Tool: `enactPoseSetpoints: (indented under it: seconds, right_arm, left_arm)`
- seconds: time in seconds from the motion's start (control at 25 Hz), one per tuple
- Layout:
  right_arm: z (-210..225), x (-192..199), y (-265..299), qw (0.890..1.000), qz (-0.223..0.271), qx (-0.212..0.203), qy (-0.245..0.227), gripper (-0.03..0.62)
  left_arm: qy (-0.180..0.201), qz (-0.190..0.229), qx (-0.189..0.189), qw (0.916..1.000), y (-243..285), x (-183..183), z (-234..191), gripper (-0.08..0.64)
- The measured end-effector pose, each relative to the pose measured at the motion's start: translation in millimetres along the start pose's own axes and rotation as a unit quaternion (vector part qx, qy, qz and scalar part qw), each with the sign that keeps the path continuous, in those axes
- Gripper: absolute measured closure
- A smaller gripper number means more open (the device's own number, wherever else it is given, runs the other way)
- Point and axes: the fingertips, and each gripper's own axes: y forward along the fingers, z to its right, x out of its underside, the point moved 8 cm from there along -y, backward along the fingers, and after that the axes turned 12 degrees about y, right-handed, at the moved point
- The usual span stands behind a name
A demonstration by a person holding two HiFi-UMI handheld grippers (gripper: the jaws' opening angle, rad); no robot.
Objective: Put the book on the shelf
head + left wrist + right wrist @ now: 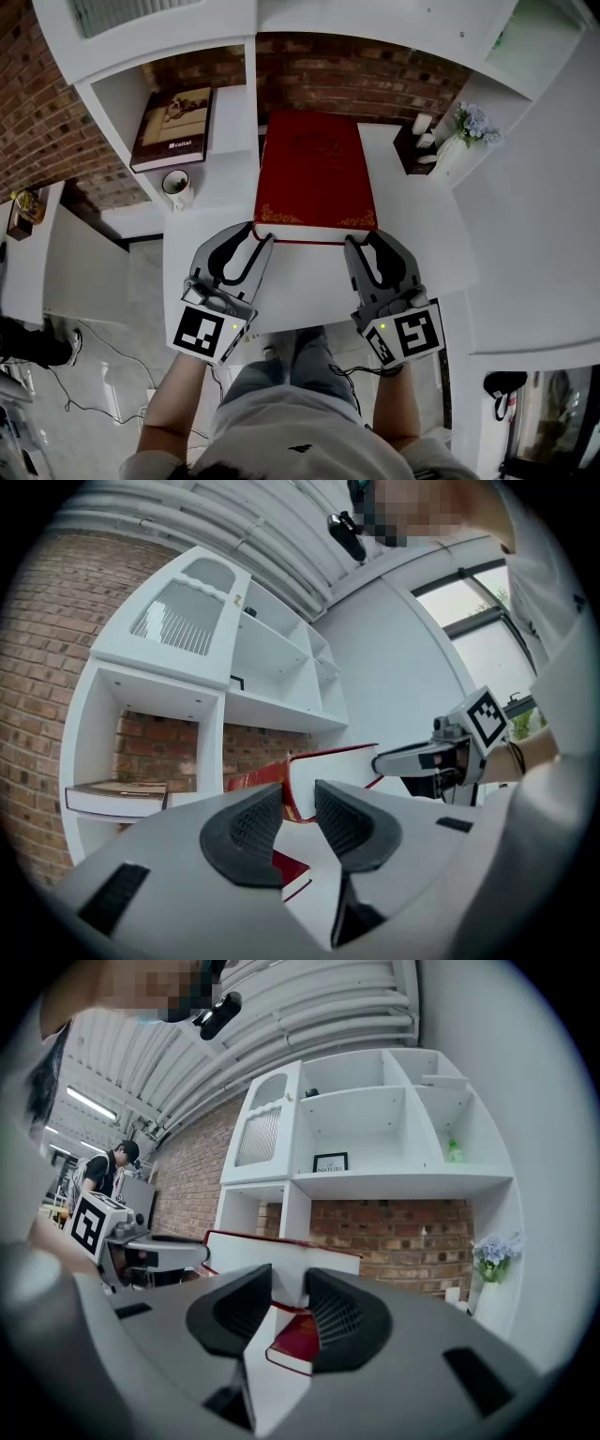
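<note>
A white shelf (pixel 251 75) stands against a brick wall (pixel 366 75), with a white table (pixel 309 281) before it. The red book (pixel 314 173) is held level over the table, in front of the shelf and not yet on it. The left gripper (pixel 258 234) clamps its near left corner and the right gripper (pixel 362 238) its near right corner. A brown book (pixel 173 127) lies in the left compartment, a mug (pixel 176 185) just in front of it. Flowers (pixel 473 122) stand at the right.
</note>
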Motion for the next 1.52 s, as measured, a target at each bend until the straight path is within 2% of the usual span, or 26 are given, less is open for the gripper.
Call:
enactPoseSetpoints:
  seconds: [0.52, 1.08, 1.52]
  right_arm:
    - [-33, -18, -25, 1.000, 0.017, -0.003, -0.007, 0.465]
    - [-59, -33, -46, 0.999, 0.035, 0.000, -0.015, 0.465]
    - [-78, -43, -42, 0.998, 0.046, -0.026, -0.020, 0.465]
  left_arm:
    - [0.009, 0.020, -0.012, 0.9997, -37, -27, 4, 0.442]
    - [0.001, 0.035, -0.011, 0.9993, -66, -46, 10, 0.443]
    - [0.012, 0.042, -0.038, 0.9983, -89, -57, 2, 0.443]
